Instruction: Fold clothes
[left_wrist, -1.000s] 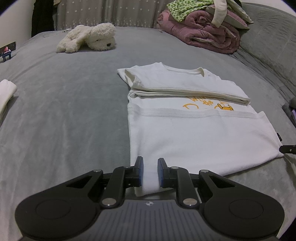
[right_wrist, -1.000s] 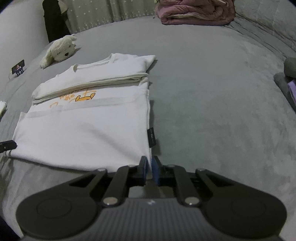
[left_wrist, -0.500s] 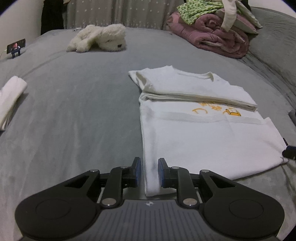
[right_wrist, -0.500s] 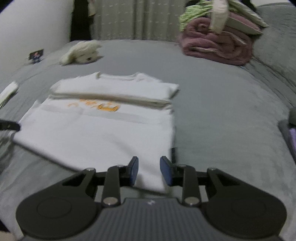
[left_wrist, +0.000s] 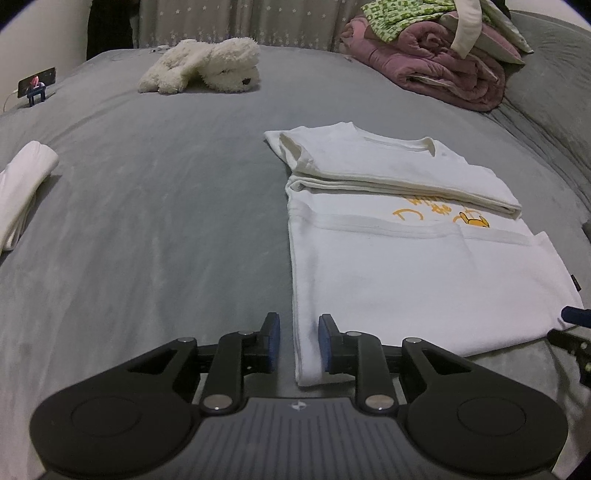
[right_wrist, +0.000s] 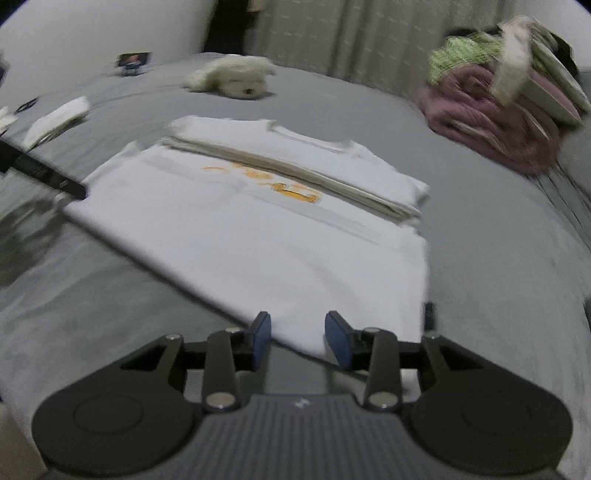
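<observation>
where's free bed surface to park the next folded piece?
Widest bare patch: grey bedspread between the white T-shirt with orange print, the rolled white cloth and the white plush dog. Another strip runs right of the shirt. Crowded: far right corner, with the maroon blanket pile.

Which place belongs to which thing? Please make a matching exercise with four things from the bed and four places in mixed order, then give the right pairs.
Things:
1. white cotton T-shirt with orange print
2. fluffy white plush dog
3. rolled dusty-pink blanket
4. small white folded cloth

Places:
A. far right, under a pile of clothes
B. left edge of the bed
C. far middle, near the curtain
D. just ahead of both open tongs

Pairs: 1-D, 2-C, 3-A, 4-B
</observation>
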